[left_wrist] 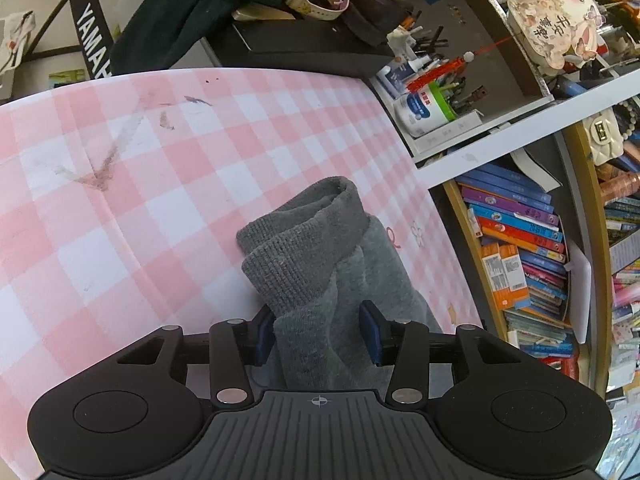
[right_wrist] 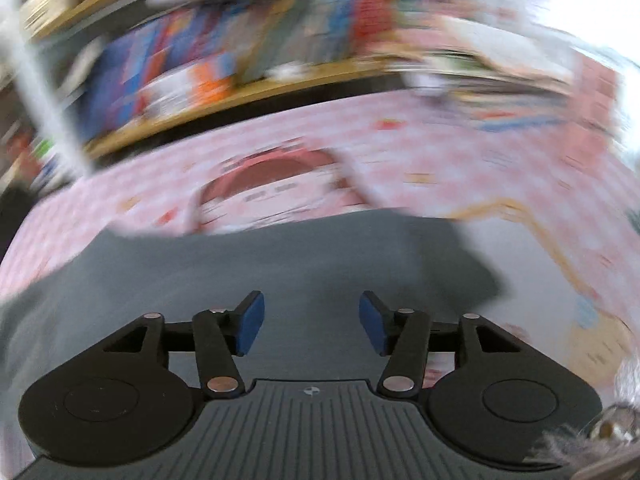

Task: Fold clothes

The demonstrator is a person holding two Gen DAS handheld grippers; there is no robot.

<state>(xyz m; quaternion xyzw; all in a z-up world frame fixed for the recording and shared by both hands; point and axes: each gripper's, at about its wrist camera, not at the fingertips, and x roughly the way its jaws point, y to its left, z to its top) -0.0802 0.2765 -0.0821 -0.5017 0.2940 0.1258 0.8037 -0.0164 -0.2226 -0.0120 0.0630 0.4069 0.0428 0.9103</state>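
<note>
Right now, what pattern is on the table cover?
Pink and white checks on the table cover, clearest in the left wrist view.

One grey garment [left_wrist: 320, 264], two tools, one checked tablecloth [left_wrist: 120, 200]

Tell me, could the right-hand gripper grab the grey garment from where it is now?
Probably yes. The right gripper is open and hangs just over the grey garment, with nothing between its fingers and the cloth. The picture is blurred, so how near it is cannot be told exactly.
</note>
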